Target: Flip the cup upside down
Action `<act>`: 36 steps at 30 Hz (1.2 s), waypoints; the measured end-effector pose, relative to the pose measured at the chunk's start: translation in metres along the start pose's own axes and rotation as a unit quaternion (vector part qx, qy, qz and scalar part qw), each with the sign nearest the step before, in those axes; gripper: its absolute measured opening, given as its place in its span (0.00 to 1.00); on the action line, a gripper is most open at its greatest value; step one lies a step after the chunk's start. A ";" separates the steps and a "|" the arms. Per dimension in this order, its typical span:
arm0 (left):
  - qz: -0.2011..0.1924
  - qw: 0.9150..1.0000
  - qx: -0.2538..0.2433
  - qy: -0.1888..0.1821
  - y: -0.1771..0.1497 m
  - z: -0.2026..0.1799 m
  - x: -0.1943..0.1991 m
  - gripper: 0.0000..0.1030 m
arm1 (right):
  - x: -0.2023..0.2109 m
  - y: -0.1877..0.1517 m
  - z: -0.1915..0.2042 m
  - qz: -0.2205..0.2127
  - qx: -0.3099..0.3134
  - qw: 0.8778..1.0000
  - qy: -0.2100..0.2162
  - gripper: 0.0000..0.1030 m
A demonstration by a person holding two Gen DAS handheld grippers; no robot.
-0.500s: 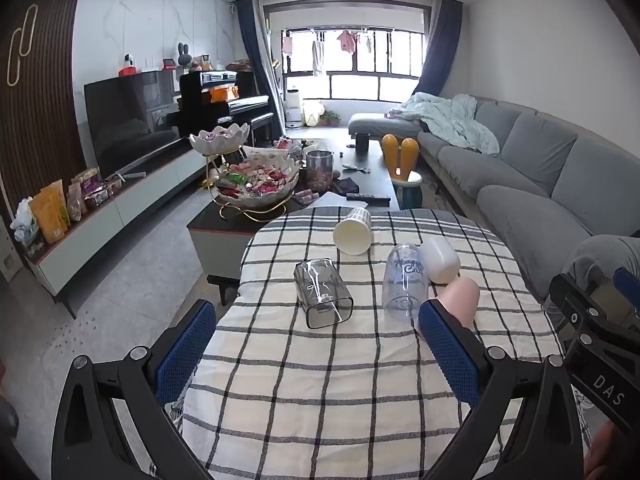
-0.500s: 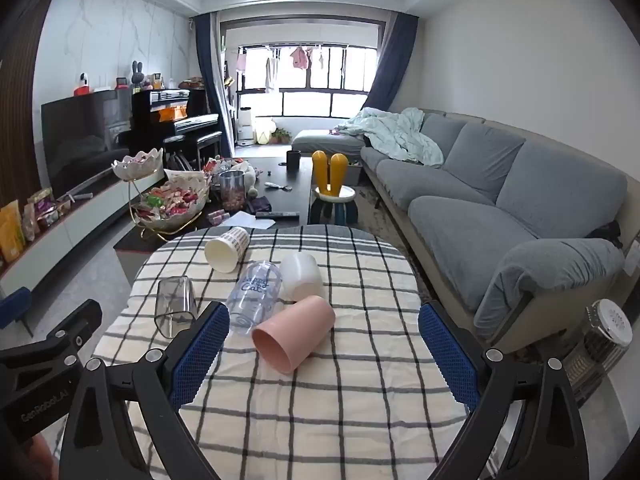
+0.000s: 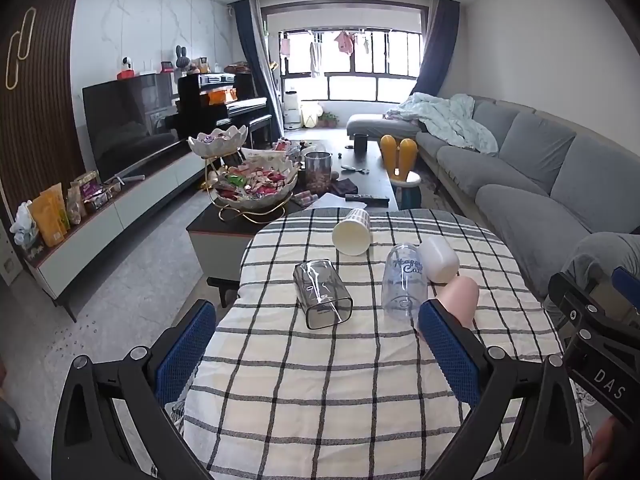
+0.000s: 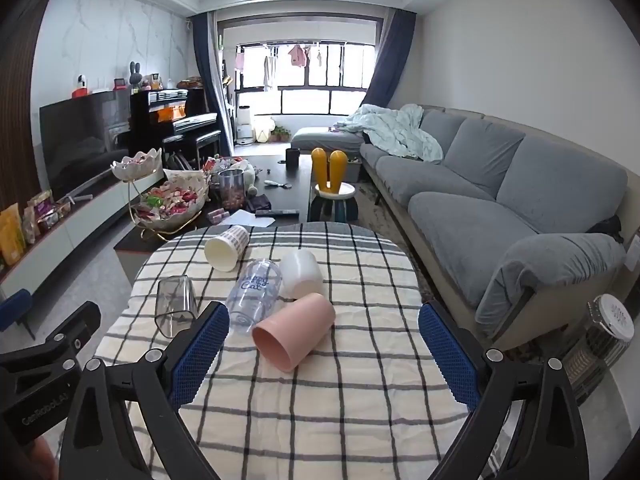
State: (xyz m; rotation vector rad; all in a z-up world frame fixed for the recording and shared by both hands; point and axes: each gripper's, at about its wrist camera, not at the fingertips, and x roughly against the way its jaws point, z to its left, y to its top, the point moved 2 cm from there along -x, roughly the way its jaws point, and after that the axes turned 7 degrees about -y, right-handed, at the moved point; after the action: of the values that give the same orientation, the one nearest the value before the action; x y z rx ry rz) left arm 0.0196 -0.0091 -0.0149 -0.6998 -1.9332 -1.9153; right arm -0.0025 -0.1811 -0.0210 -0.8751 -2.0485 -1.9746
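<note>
We see the pink cup (image 4: pixel 294 330) lying on its side on the checked counter (image 4: pixel 360 392), mouth toward us, just beside the clear printed cup (image 4: pixel 253 294). The white cup (image 4: pixel 301 272) lies behind it. Both claws, left claw (image 3: pixel 318 360) and right claw (image 4: pixel 323 360), are spread wide, holding nothing.
</note>
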 end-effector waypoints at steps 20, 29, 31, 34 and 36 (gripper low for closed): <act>0.008 1.000 -0.001 -0.006 -0.002 0.008 0.003 1.00 | 0.002 -0.004 0.001 0.005 0.000 1.000 0.003 0.93; 0.010 1.000 -0.002 -0.006 -0.003 0.006 0.002 1.00 | 0.000 -0.001 0.000 0.013 -0.004 1.000 0.003 0.93; 0.011 1.000 -0.002 -0.006 -0.003 0.007 0.002 1.00 | 0.000 -0.001 0.000 0.014 -0.005 1.000 0.004 0.93; 0.011 1.000 -0.002 -0.006 -0.003 0.006 0.001 1.00 | 0.000 -0.001 0.000 0.014 -0.005 1.000 0.004 0.93; 0.010 1.000 -0.003 -0.005 -0.003 0.007 0.002 1.00 | 0.000 -0.001 0.000 0.014 -0.005 1.000 0.003 0.93</act>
State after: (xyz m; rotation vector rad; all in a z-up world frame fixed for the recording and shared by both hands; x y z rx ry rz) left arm 0.0171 -0.0023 -0.0171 -0.7292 -1.9203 -1.9099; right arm -0.0033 -0.1811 -0.0219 -0.8919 -2.0147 -1.9718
